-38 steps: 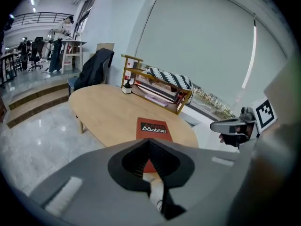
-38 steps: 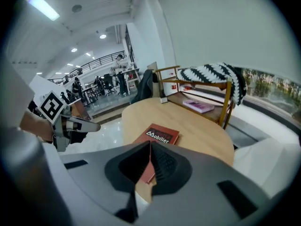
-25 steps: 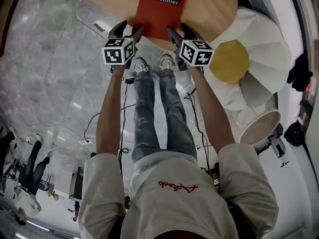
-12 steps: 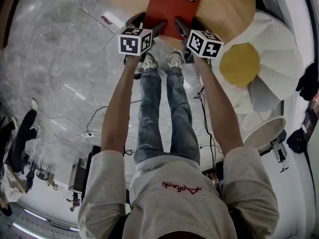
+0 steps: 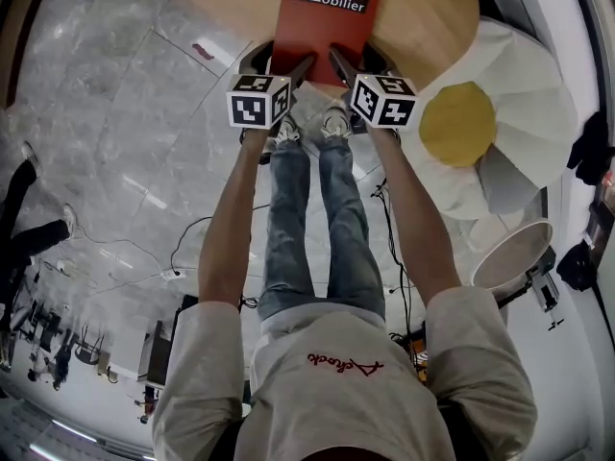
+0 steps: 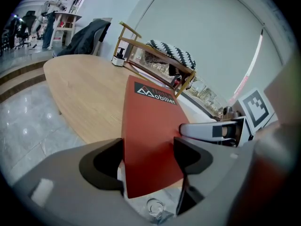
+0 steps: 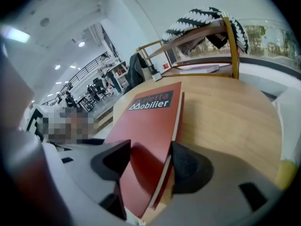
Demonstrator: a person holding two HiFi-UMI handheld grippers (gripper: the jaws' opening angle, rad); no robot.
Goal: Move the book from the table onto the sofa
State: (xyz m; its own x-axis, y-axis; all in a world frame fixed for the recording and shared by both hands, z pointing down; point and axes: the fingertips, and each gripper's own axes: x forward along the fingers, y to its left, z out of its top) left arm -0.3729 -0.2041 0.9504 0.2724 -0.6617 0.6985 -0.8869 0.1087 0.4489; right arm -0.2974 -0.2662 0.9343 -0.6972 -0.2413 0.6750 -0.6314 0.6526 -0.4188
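A red book (image 5: 327, 17) with a white "Mobilier" title lies flat on the round wooden table (image 5: 423, 17), its near end jutting over the table's edge. My left gripper (image 5: 281, 60) stands open at the book's near left corner. In the left gripper view the book (image 6: 150, 126) reaches in between the wide jaws of the left gripper (image 6: 148, 159). My right gripper (image 5: 357, 60) is open at the near right corner. There the book (image 7: 150, 121) and its page edge sit between the jaws of the right gripper (image 7: 148, 161), which do not press on it.
A white flower-shaped seat with a yellow centre (image 5: 461, 123) sits right of the table. A round pale stool (image 5: 509, 253) stands nearer, and cables (image 5: 192, 238) trail over the marble floor. A wooden chair with striped cloth (image 6: 162, 62) stands beyond the table.
Both grippers have edged forward onto the book's near end, the left one more. Their jaws stand wider than a second ago.
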